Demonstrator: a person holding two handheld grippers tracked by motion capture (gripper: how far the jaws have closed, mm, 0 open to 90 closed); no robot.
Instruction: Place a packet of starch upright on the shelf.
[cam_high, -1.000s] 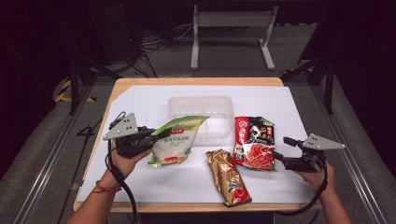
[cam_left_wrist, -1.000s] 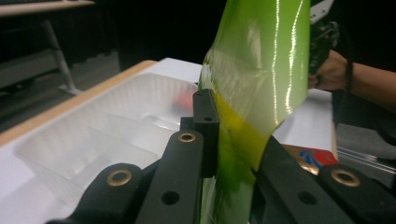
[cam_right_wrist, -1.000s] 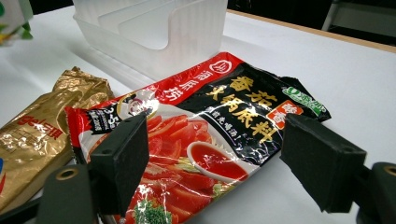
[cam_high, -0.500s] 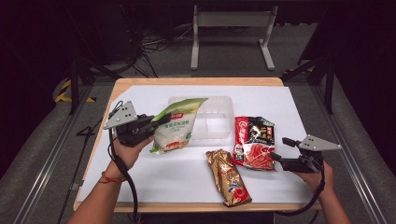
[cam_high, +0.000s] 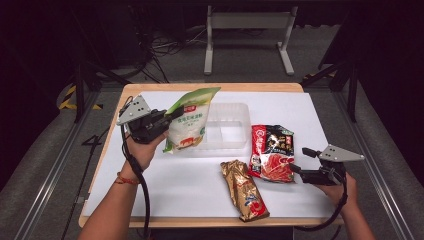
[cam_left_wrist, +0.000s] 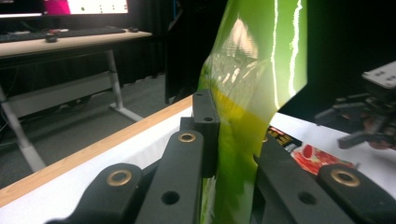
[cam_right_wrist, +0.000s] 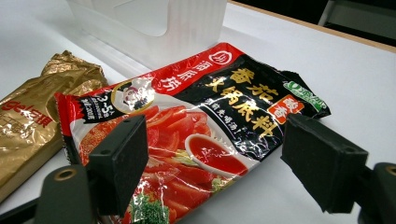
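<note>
Carrying the green bag (cam_high: 187, 122) clamped in the left tool (cam_high: 167, 119) above the counter (cam_high: 165, 185), ease it over the clear tray (cam_high: 227, 127) before letting go; the right tool (cam_high: 300, 162) waits, jaws apart, beside the red packet (cam_high: 271, 152).

Holding a green-and-white pouch (cam_high: 187, 122) clamped in the left gripper (cam_high: 167, 117), lifted off the white table (cam_high: 180, 185) and overlapping the left end of the clear plastic tray (cam_high: 227, 125). Resting the right gripper (cam_high: 300, 162) (jaws spread) just beside the red sauce packet (cam_high: 271, 152), with a gold packet (cam_high: 243, 190) lying nearby.
</note>
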